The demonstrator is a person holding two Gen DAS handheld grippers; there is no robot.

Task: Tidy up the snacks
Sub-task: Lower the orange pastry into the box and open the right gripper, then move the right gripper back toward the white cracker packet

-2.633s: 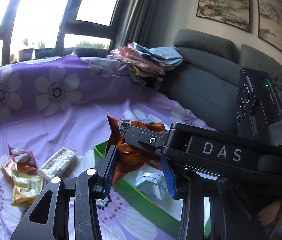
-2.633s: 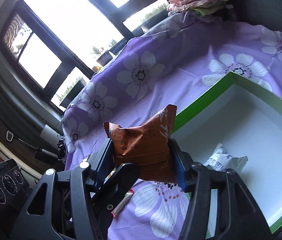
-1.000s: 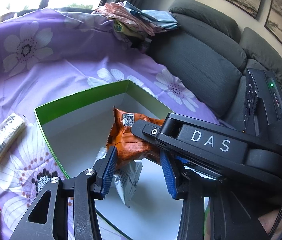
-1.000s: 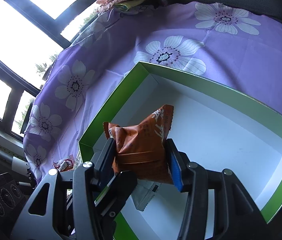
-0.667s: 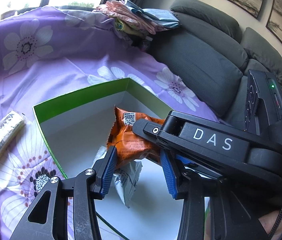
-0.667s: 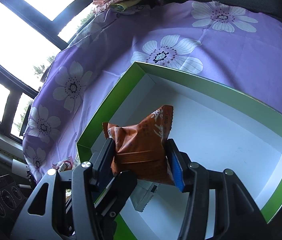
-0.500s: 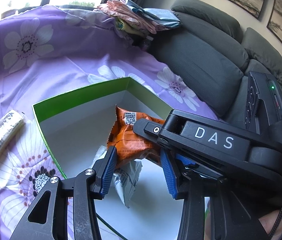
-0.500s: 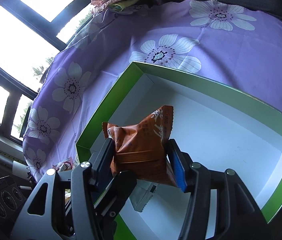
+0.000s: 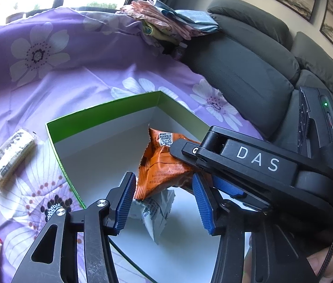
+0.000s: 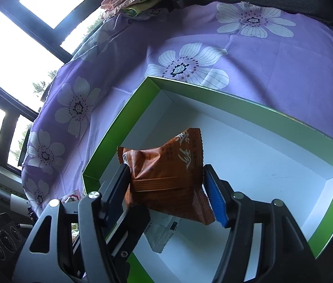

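White capital letters "DAS" stood on the black body of the right gripper [image 9: 216,186], at the right of the left wrist view. The orange snack packet [image 9: 164,162] bore a QR code and small print too fine to read.

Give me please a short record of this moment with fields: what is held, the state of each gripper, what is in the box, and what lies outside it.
item between grippers: orange snack packet, above the box
left gripper: jaws opening, pads clear of the packet
right gripper: jaws opening, packet between them, right pad apart from it
container: green box with white inside, on the purple flowered cloth
already in box: white snack packet under the orange one
outside box: white wrapped bar and other snacks at the cloth's left
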